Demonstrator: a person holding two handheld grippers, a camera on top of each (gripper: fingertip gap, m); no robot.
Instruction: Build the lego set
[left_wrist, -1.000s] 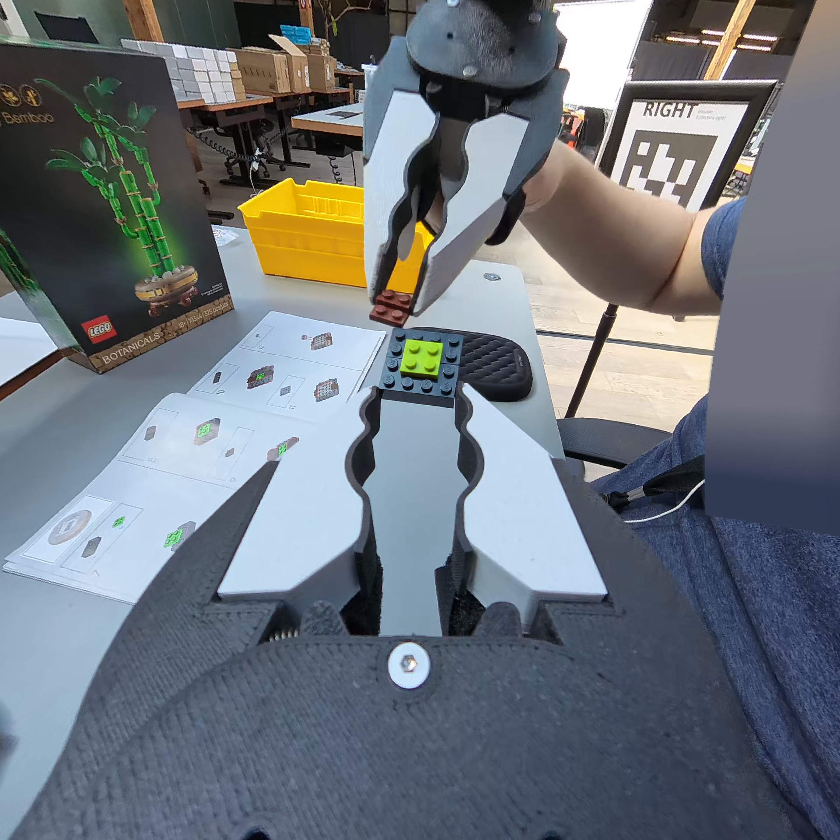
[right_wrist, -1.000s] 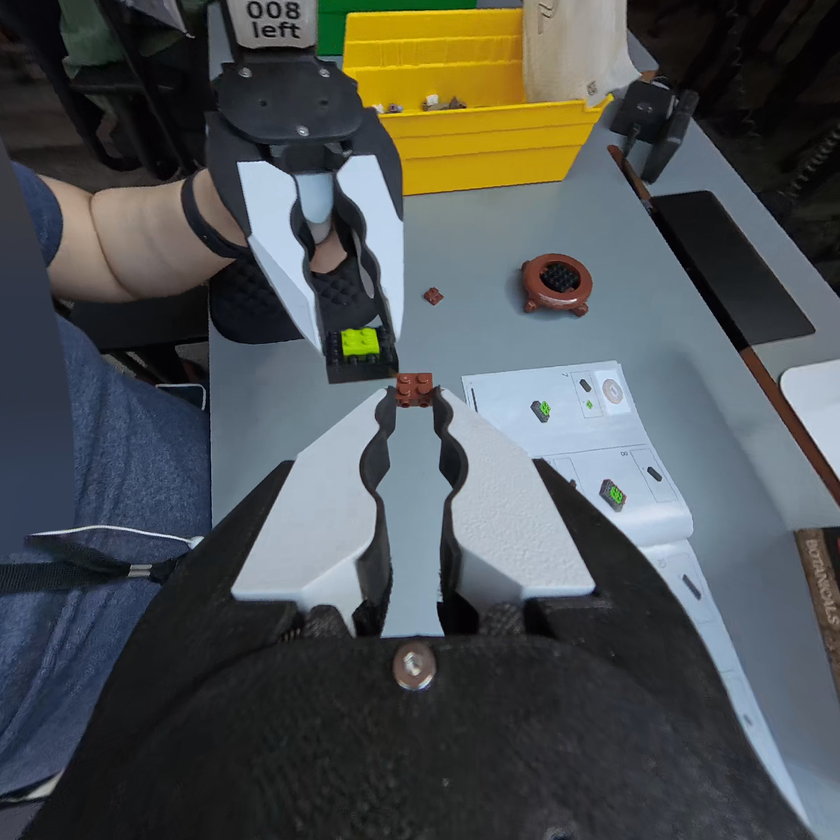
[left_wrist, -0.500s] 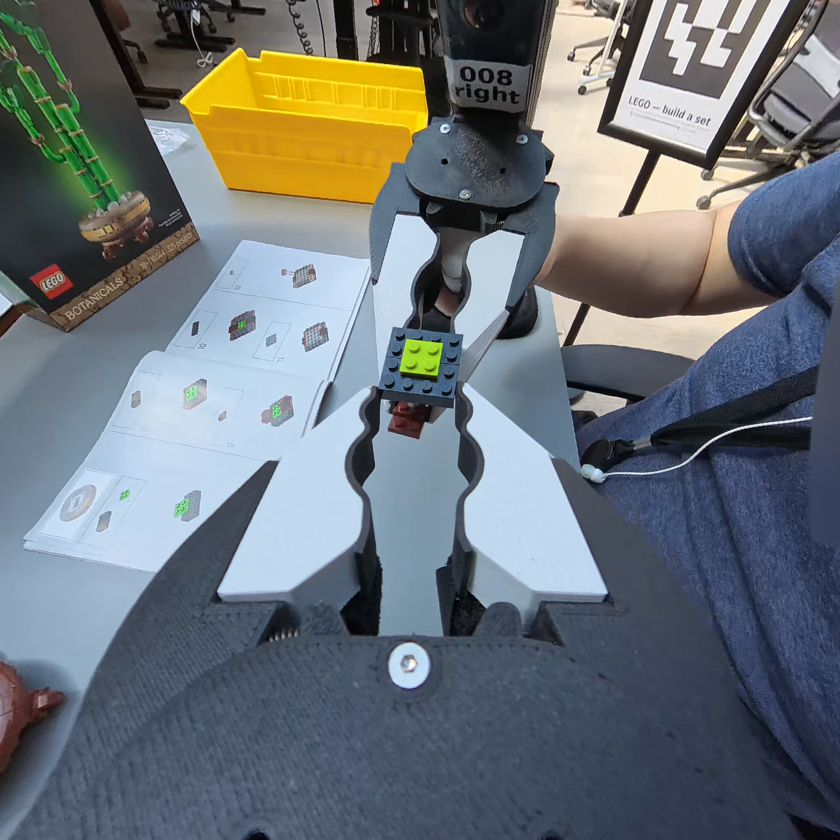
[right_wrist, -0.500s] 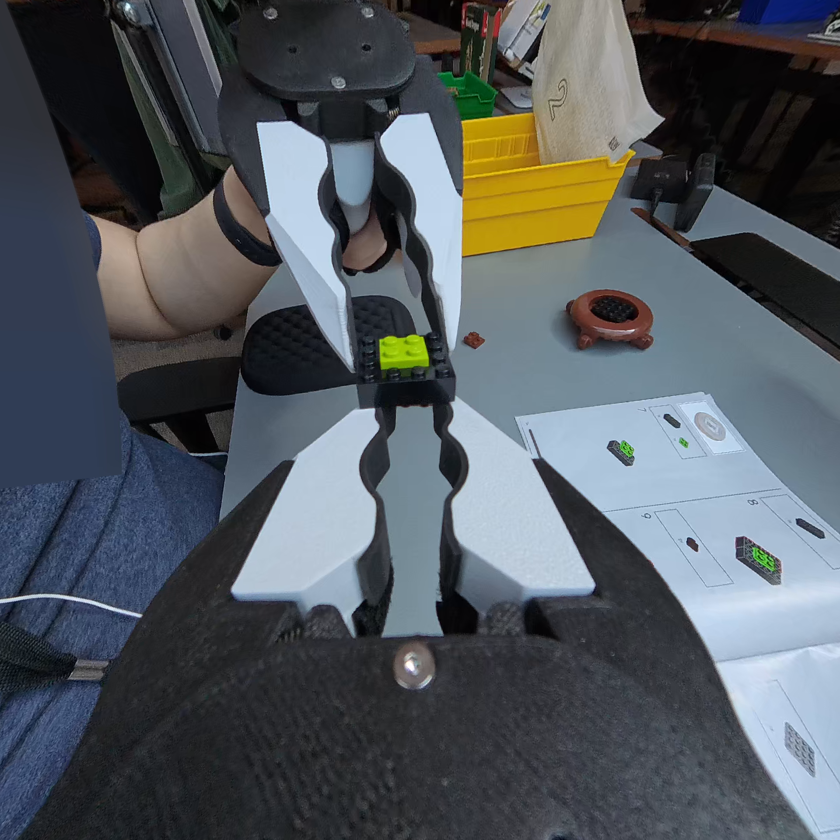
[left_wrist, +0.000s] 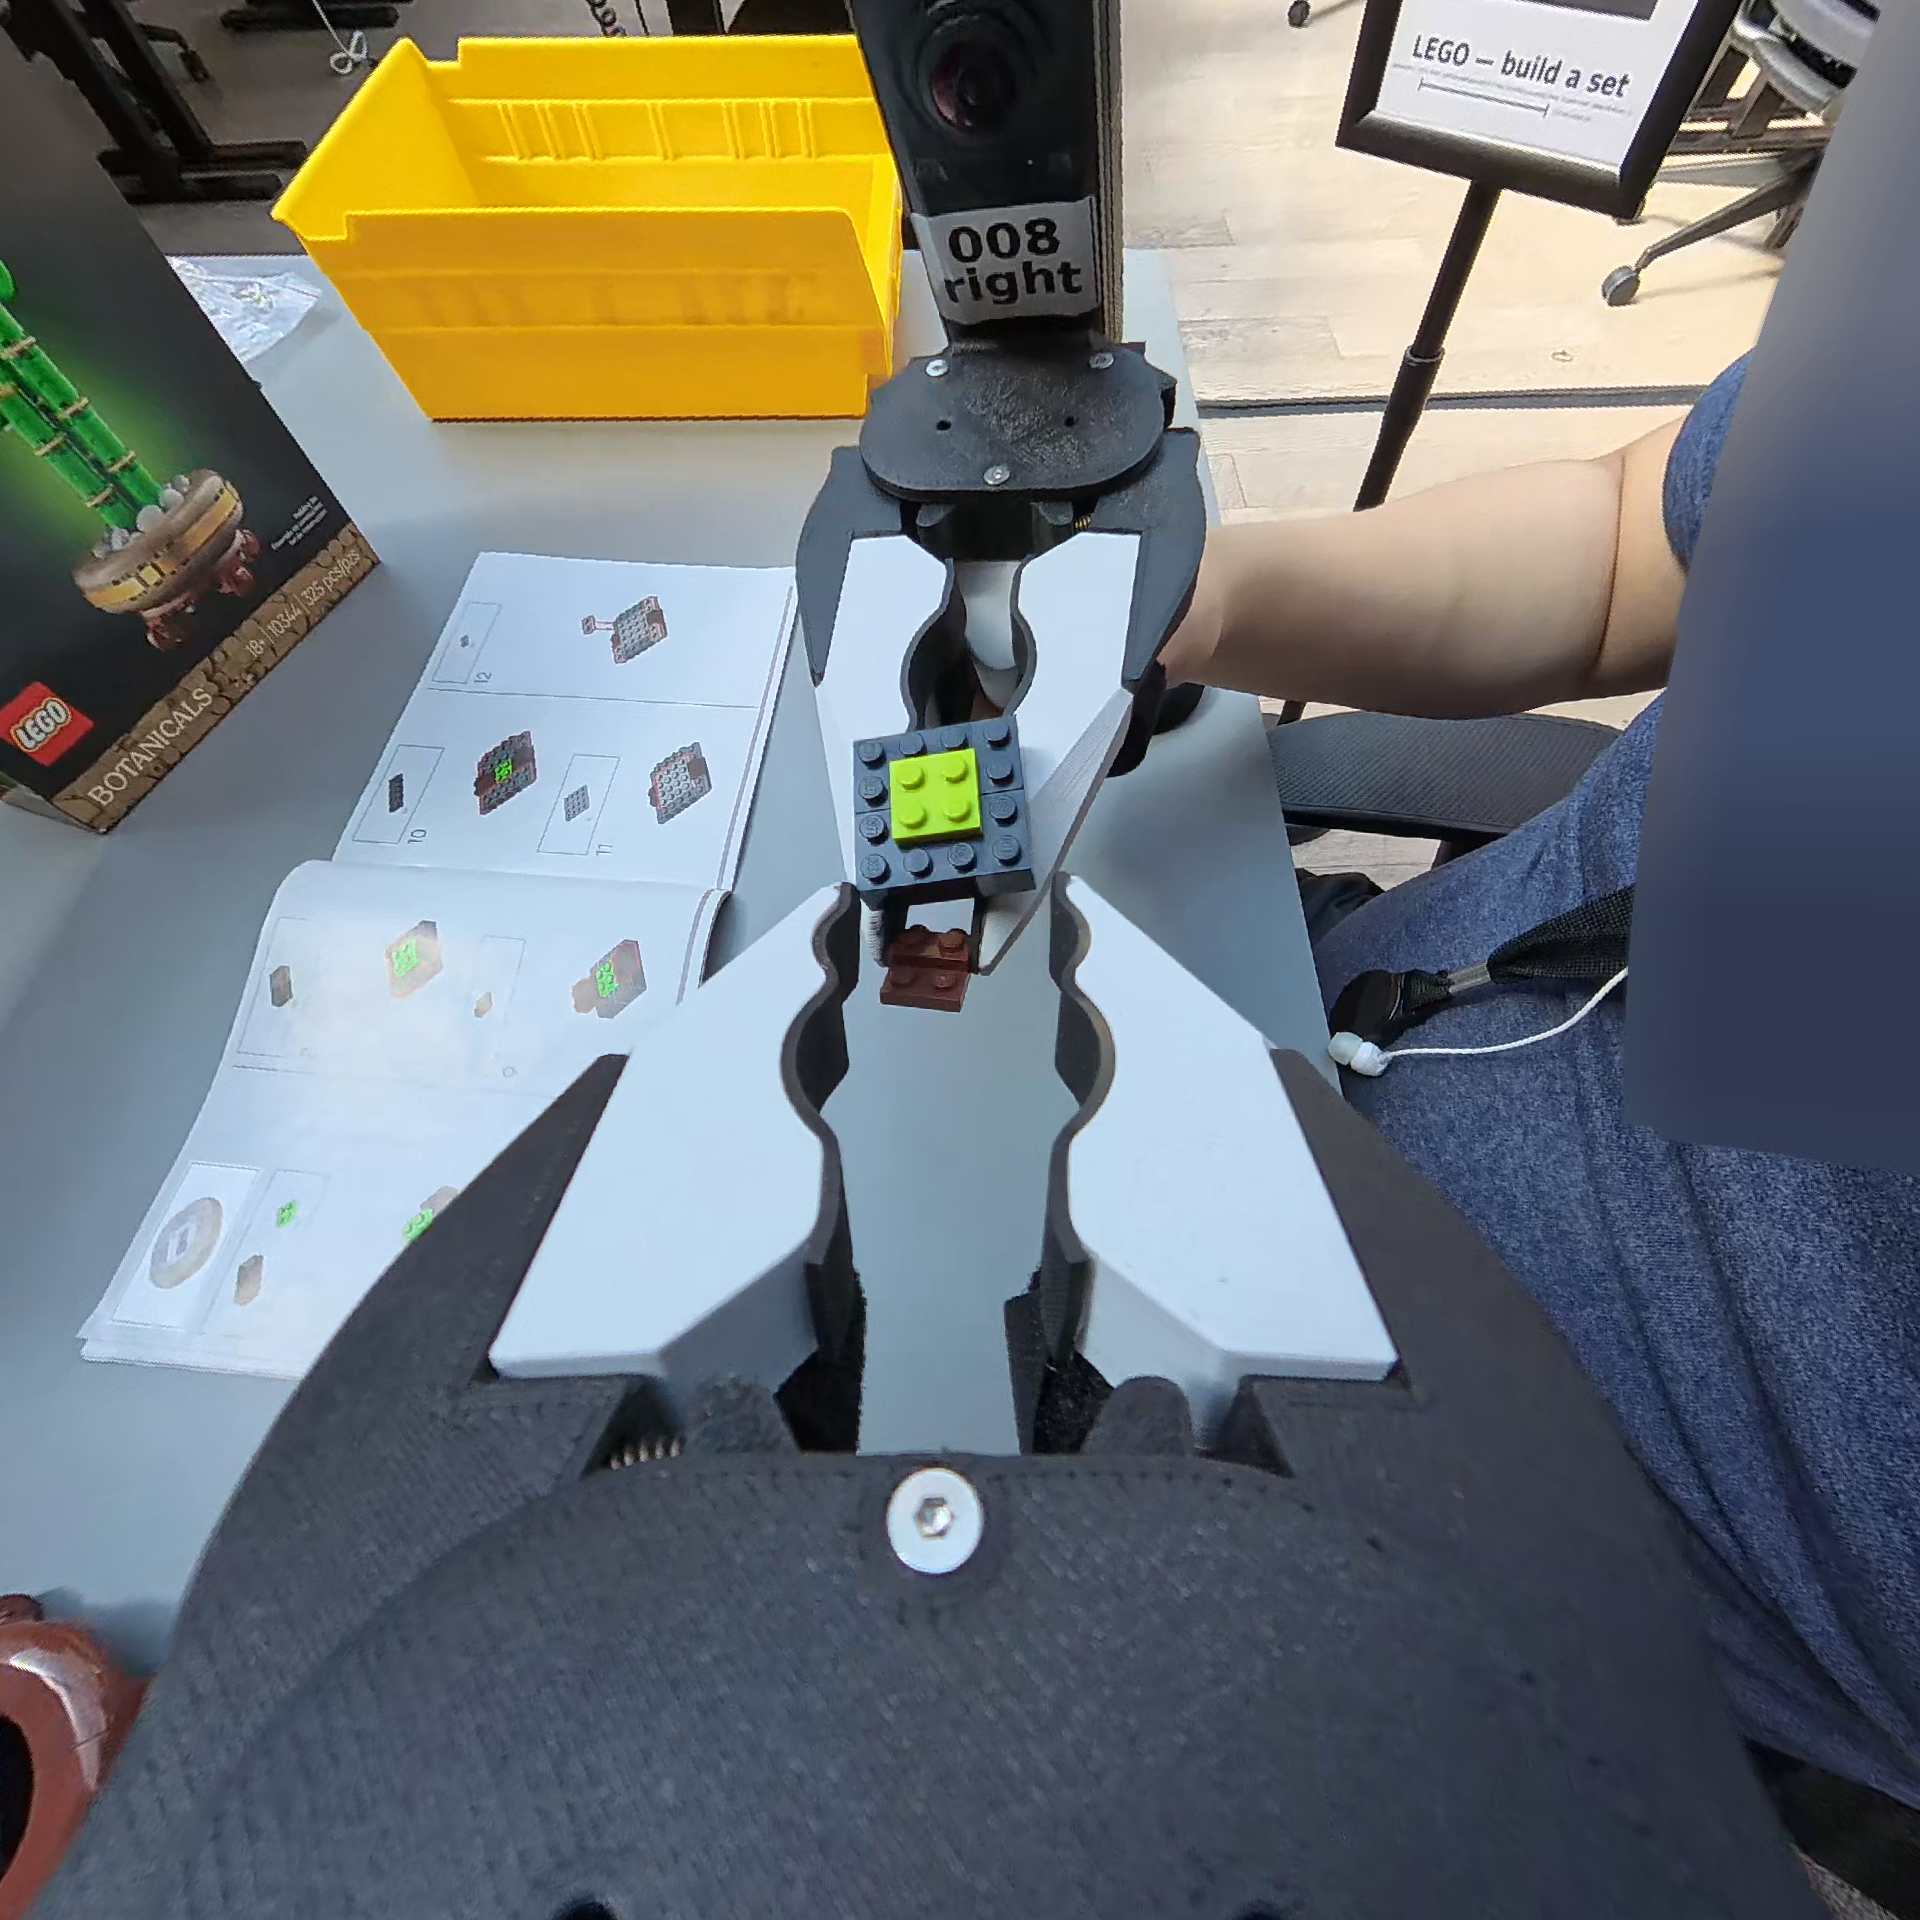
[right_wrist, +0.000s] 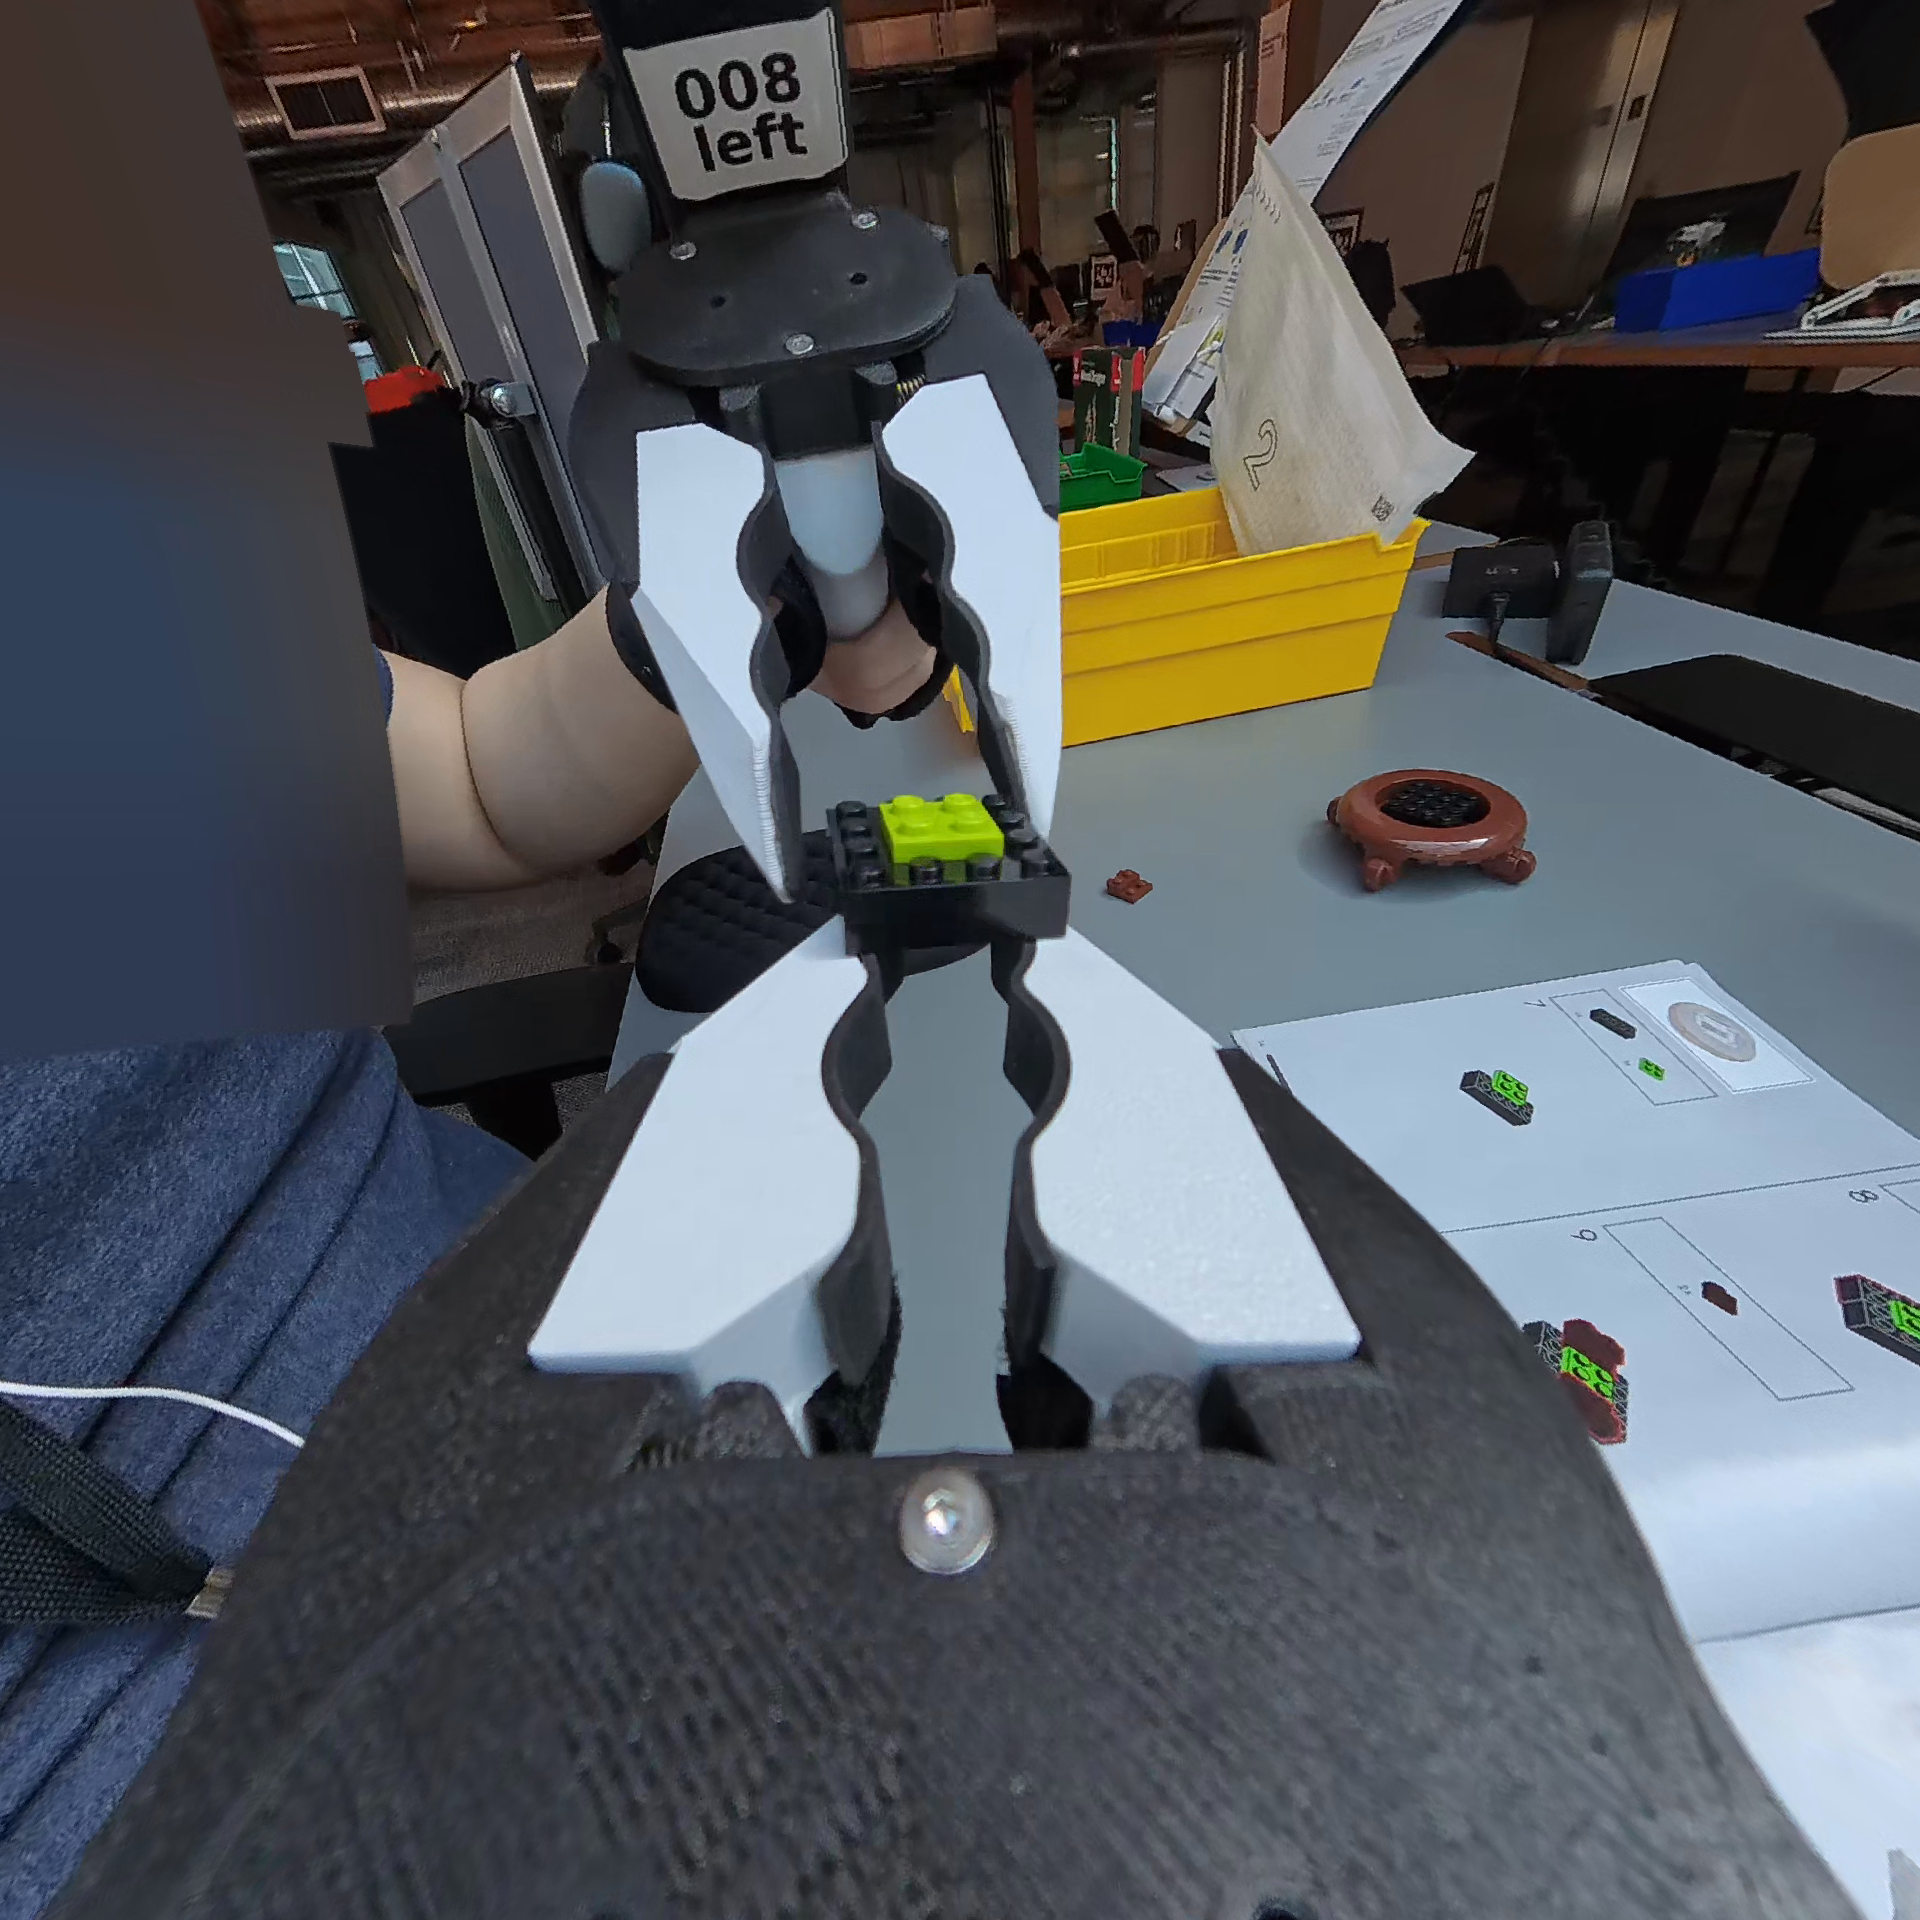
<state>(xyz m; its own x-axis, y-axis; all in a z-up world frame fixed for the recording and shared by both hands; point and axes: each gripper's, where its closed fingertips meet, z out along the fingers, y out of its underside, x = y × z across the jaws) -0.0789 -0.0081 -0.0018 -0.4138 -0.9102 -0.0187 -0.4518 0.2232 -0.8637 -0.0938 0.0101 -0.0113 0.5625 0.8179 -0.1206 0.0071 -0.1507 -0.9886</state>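
Observation:
My left gripper (left_wrist: 951, 899) is shut on a dark square plate (left_wrist: 940, 795) with a lime 2x2 brick (left_wrist: 935, 795) on top, and holds it above the table. My right gripper (left_wrist: 932, 948) comes in from the far side, shut on a small brown plate (left_wrist: 930, 971) held just under the dark plate's near edge. In the right wrist view the left gripper (right_wrist: 909, 852) holds the dark plate (right_wrist: 966, 894) right at my right gripper's tips (right_wrist: 940, 961). The brown plate is hidden there beneath it.
A yellow bin (left_wrist: 582, 260), an open instruction booklet (left_wrist: 582, 707) and the set's box (left_wrist: 135, 520) lie on the grey table. A round brown base (right_wrist: 1429, 826), a loose small brown piece (right_wrist: 1129, 885) and a black pad (right_wrist: 727, 925) are also there. A person's arm and lap are close by. The grippers are tip to tip, or close to it.
The right gripper has carried the brown plate from above the dark plate's far corner to underneath its near edge. Both grippers have risen off the table and closed in on each other.

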